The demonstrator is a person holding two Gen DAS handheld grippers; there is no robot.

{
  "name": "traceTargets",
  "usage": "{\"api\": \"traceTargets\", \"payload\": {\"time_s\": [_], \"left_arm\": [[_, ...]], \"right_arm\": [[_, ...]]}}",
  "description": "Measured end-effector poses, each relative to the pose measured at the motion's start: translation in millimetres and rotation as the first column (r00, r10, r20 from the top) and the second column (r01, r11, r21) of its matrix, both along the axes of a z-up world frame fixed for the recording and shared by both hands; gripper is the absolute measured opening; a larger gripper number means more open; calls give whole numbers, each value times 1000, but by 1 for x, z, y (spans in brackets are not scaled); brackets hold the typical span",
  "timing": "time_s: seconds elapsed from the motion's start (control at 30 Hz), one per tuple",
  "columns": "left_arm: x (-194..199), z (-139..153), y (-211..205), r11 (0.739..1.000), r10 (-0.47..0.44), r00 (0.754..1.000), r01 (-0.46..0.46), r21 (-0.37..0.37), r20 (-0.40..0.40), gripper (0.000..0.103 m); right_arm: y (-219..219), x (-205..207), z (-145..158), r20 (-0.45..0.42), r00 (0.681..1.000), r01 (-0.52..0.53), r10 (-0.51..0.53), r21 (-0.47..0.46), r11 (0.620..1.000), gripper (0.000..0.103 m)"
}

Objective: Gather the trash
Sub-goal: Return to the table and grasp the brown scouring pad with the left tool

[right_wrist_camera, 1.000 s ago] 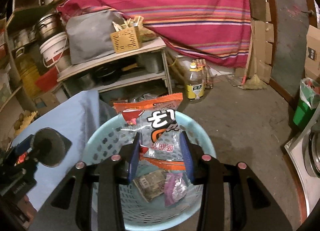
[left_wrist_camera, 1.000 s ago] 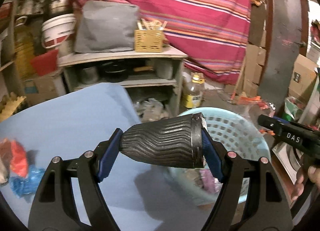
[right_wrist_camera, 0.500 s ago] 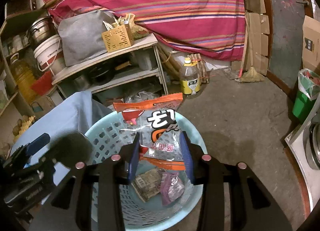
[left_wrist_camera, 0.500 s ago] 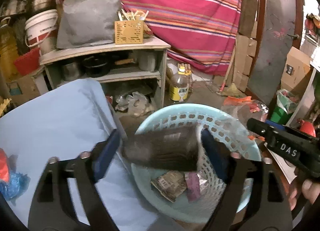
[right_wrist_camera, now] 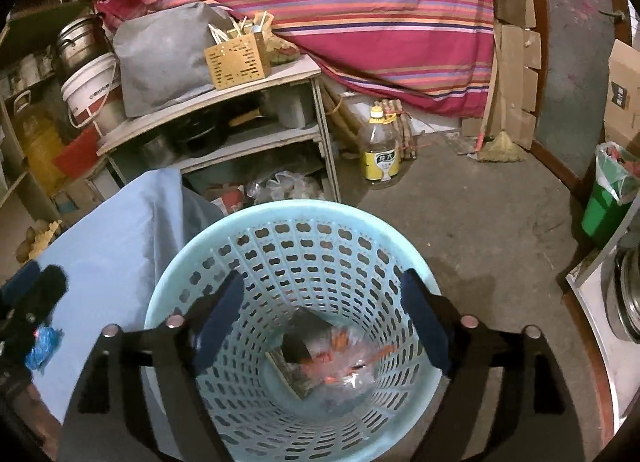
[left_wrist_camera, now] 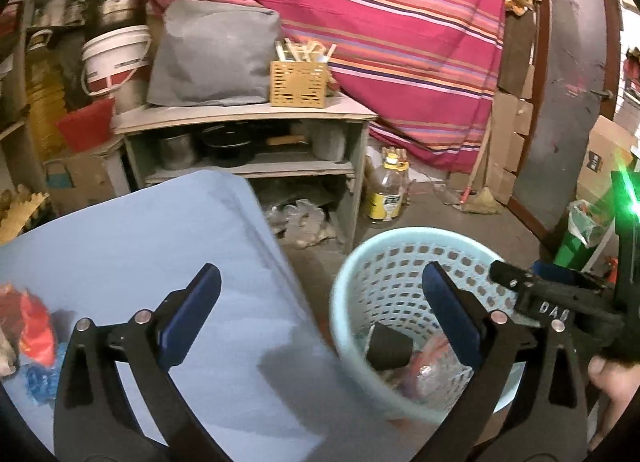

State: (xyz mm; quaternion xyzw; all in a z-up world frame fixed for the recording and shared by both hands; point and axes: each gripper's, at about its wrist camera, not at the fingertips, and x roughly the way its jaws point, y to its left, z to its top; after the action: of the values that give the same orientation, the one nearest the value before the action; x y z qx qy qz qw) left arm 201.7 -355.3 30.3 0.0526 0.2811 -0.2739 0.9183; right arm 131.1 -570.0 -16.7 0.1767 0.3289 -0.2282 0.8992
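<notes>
A light blue perforated basket (right_wrist_camera: 304, 222) stands on the floor beside the blue-covered table (left_wrist_camera: 132, 230). In it lie a black ribbed cup (left_wrist_camera: 388, 346), an orange-printed clear snack bag (right_wrist_camera: 344, 346) and other wrappers. My right gripper (right_wrist_camera: 324, 318) is open and empty right above the basket's mouth. My left gripper (left_wrist_camera: 320, 314) is open and empty over the table's right edge and the basket's rim (left_wrist_camera: 404, 232). Red and blue wrappers (left_wrist_camera: 36, 338) lie on the table at the far left; the blue one also shows in the right wrist view (right_wrist_camera: 42, 342).
A grey shelf unit (left_wrist_camera: 244, 114) with pots, a tan box and a grey bag stands behind the table. An oil bottle (right_wrist_camera: 380, 142) stands on the concrete floor. A green bin (right_wrist_camera: 608, 198) is at the right. Striped cloth hangs behind.
Both grippers opened. The black cup left my left gripper and the snack bag left my right gripper; both now lie in the basket. The left gripper shifted left.
</notes>
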Motion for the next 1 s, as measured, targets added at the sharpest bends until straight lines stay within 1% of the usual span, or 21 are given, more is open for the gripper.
{"api": "traceTargets", "payload": {"time_s": [0.03,0.1,0.13,0.27,0.37,0.47,0.5,0.6,0.67,0.77,0.8,0.87,0.93,1.0], "left_arm": [[1,0,8,1000,13,1000,-13,0,2,97],[3,2,25,999,33,999,-33,-5,2,97],[4,3,35,999,47,999,-47,-7,0,97],[4,5,80,994,111,994,-111,-17,-1,97],[1,6,118,987,159,987,-159,-8,4,97],[-2,5,157,978,209,978,-209,3,10,98],[-3,3,178,971,240,971,-240,12,6,98],[-4,-2,227,952,304,953,-304,32,-1,98],[-5,-5,252,939,341,940,-340,52,5,98],[-5,-11,294,909,408,913,-408,85,14,98],[-4,-15,312,896,435,900,-434,92,5,98],[-2,-24,342,880,471,882,-467,89,-28,98],[-3,-34,366,867,495,867,-488,98,-57,98],[-4,-42,384,854,515,854,-505,123,-66,98]], "right_arm": [[2,1,0,-5,1000,0,0,-5,1000,81],[8,1,1,-8,1000,3,-3,-21,1000,89],[11,2,3,-7,1000,6,-6,-28,1000,91],[31,4,11,13,1000,-14,14,-35,999,91],[58,6,22,41,998,-44,46,-56,997,91],[91,7,34,83,993,-73,81,-89,993,95],[104,8,38,101,990,-84,93,-97,992,97],[142,16,44,139,980,-129,142,-100,987,98],[167,25,43,144,974,-164,177,-96,982,98],[208,43,37,121,961,-238,248,-90,967,98],[220,50,34,108,955,-268,276,-86,960,98],[244,59,29,86,944,-310,317,-84,947,98],[272,67,24,63,930,-355,362,-96,930,98],[294,73,19,45,915,-395,401,-108,912,98]]}}
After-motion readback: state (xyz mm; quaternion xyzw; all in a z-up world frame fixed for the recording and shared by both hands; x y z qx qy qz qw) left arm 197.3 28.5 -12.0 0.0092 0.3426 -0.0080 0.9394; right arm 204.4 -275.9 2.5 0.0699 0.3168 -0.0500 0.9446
